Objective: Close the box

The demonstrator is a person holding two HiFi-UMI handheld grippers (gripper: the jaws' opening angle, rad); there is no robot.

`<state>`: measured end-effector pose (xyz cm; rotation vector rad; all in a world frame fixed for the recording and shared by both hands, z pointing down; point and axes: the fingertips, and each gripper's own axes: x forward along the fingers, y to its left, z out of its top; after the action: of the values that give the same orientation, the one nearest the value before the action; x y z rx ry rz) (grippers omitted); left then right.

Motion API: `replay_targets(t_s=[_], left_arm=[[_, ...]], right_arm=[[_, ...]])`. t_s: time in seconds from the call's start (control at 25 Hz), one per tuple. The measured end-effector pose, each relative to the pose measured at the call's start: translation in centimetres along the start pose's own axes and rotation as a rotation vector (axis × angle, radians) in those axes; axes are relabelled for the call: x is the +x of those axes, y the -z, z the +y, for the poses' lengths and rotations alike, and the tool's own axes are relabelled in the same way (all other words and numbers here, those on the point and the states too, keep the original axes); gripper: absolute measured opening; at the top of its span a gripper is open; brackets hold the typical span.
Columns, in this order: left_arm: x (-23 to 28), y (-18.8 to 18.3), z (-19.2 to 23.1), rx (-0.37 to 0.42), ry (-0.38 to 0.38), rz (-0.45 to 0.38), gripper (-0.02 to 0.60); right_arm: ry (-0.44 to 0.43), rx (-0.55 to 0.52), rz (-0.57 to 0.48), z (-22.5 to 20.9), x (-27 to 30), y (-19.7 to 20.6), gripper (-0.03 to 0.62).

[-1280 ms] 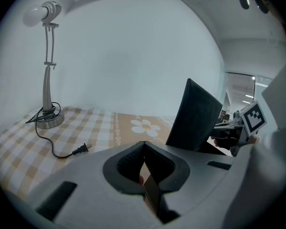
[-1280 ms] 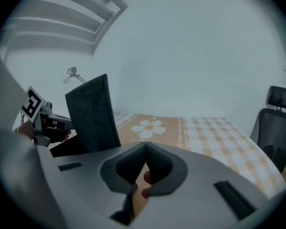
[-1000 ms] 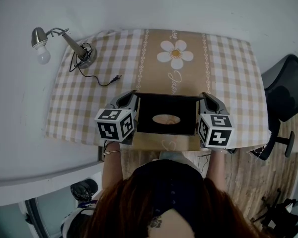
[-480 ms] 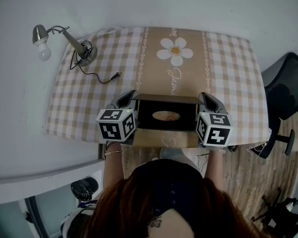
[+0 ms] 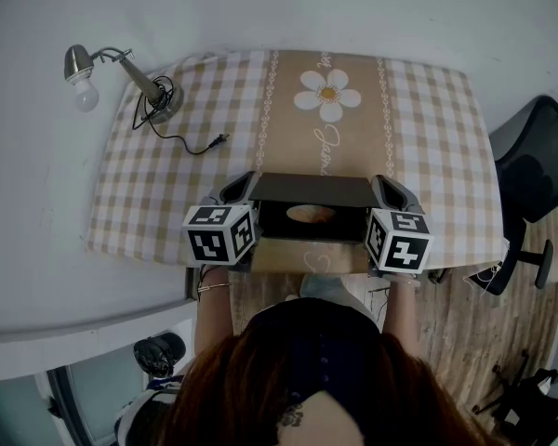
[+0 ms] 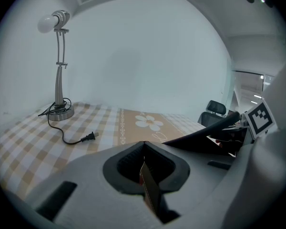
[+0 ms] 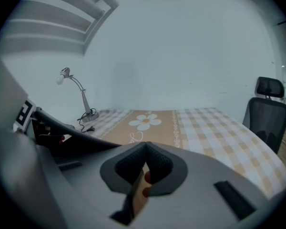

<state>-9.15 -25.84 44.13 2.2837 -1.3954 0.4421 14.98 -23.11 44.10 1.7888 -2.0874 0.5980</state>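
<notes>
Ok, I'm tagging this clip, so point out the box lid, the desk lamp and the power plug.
box lid (image 5: pixel 312 189): head view, middle of its dark panel.
desk lamp (image 6: pixel 59 80): left gripper view, its upright pole.
power plug (image 5: pixel 220 141): head view, plug body.

**Counter layout, near edge to far**

- Box (image 5: pixel 309 255): on the counter (image 5: pixel 428 137), at the middle of its near edge, directly before me.
- Lid (image 5: pixel 312 190): at the box's far side, tilted toward me over the opening, not lying flat.
- My left claw (image 6: pixel 145 175): at the box's left side, with a box wall between its jaws.
- My right claw (image 7: pixel 142 178): at the box's right side, likewise closed on a wall.
- Lamp (image 5: pixel 135 82): far-left corner, base on the counter, head out past the left edge.
- Plug (image 5: pixel 219 141): on the counter between lamp and box, apart from the box.
- Chair (image 5: pixel 535 170): on the floor, right of the counter.
</notes>
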Motion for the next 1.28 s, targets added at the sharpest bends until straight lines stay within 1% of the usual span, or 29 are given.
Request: replay_targets(t_s=[0.28, 0.6, 1.28], left_arm=[[-0.3, 0.7, -0.1, -0.017, 0.01, 0.007, 0.021], [-0.5, 1.2, -0.3, -0.017, 0.029, 0.014, 0.021], [-1.8, 1.8, -1.8, 0.006, 0.069, 0.013, 0.022]], right_arm=[[-0.003, -0.004, 0.019, 0.4, -0.1, 1.0, 0.017], [-0.003, -0.018, 0.015, 0.7, -0.4, 1.2, 0.017], [-0.016, -0.028, 0.001, 1.3, -1.9, 1.8, 0.017]])
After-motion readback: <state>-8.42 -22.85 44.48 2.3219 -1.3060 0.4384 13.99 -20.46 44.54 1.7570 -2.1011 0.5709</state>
